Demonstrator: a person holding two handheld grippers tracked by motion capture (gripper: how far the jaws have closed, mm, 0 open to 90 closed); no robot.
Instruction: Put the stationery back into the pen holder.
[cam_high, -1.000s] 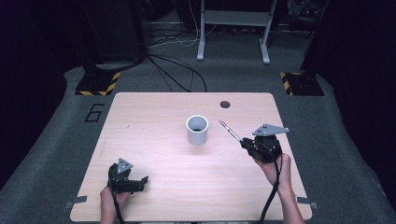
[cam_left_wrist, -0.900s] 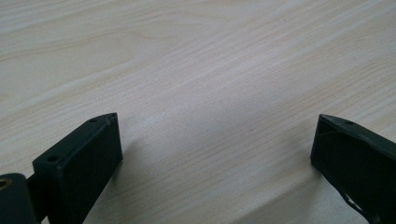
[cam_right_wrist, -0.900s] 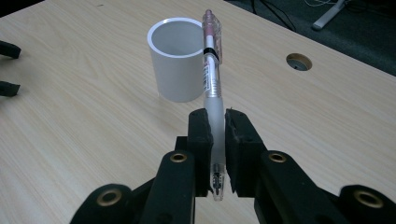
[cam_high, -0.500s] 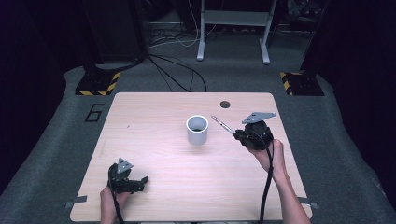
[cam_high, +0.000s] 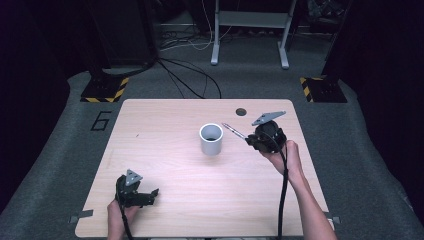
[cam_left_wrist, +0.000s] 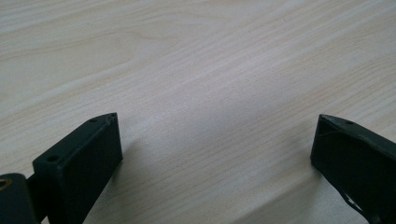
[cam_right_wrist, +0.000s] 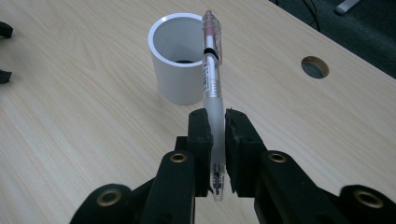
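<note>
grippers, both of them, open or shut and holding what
left gripper: open, nothing between its jaws.
right gripper: shut on the clear plastic pen with a pink clip.

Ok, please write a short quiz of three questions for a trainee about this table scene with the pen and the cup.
1. What does the right hand-held gripper hold?
2. True or false: the translucent plastic pen with a pink clip already stands inside the white cylindrical plastic cup.
3. The left hand-held gripper is: A) open over the light wooden table; B) shut on the cup; C) shut on the pen.

Key:
1. The pen, clamped near its writing tip, clip end pointing toward the cup.
2. False; the pen is outside the cup, in the gripper.
3. A.
</note>
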